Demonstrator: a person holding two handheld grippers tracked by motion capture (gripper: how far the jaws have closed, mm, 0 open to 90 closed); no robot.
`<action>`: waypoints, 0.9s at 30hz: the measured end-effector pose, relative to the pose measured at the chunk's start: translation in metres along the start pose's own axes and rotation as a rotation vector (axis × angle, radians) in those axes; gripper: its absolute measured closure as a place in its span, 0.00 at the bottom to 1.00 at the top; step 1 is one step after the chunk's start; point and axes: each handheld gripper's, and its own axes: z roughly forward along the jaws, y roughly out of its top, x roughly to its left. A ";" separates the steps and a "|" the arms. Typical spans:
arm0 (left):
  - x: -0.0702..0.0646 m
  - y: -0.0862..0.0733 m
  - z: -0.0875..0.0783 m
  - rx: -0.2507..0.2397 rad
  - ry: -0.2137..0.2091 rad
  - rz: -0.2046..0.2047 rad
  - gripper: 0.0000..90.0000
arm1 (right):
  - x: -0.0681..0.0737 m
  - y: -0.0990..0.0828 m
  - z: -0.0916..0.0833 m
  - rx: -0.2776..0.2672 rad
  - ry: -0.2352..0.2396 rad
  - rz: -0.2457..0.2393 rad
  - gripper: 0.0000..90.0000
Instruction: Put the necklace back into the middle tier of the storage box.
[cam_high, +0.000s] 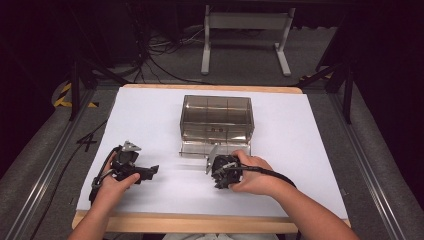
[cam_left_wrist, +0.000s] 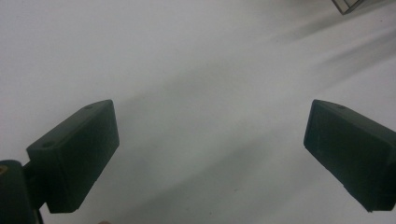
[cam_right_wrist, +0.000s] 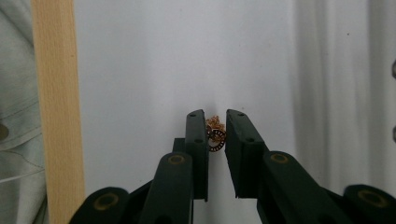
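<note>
Small gold chain with dark ring pendant (cam_right_wrist: 215, 135) lies bunched on white paper-covered worktop (cam_right_wrist: 140, 70), between tips of right gripper (cam_right_wrist: 215, 122).

Jaws narrowed around it, left pad touching; firm clamp unclear. Likely pickup: squeeze gently, catch ring plus chain bundle, lift straight up.

Smoky transparent plastic box (cam_high: 217, 119) stands beyond.

Left gripper (cam_left_wrist: 210, 135) jaws wide apart, nothing between.

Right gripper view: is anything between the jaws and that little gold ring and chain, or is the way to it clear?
Nothing visible stands in the way. The gold ring and chain already sit between the jaws of the right gripper, which have closed in around them on the white sheet. Whether the pads press on them yet is hard to tell.
</note>
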 end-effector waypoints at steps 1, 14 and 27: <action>0.000 0.000 0.000 0.000 0.000 0.000 0.04 | 0.000 0.000 0.000 0.000 0.000 0.000 0.88; 0.000 0.000 0.000 -0.001 -0.001 0.000 0.04 | -0.002 0.000 -0.018 -0.045 -0.007 0.022 0.89; 0.000 0.000 0.000 -0.003 -0.003 -0.003 0.04 | -0.004 0.002 -0.034 -0.083 -0.015 0.033 0.89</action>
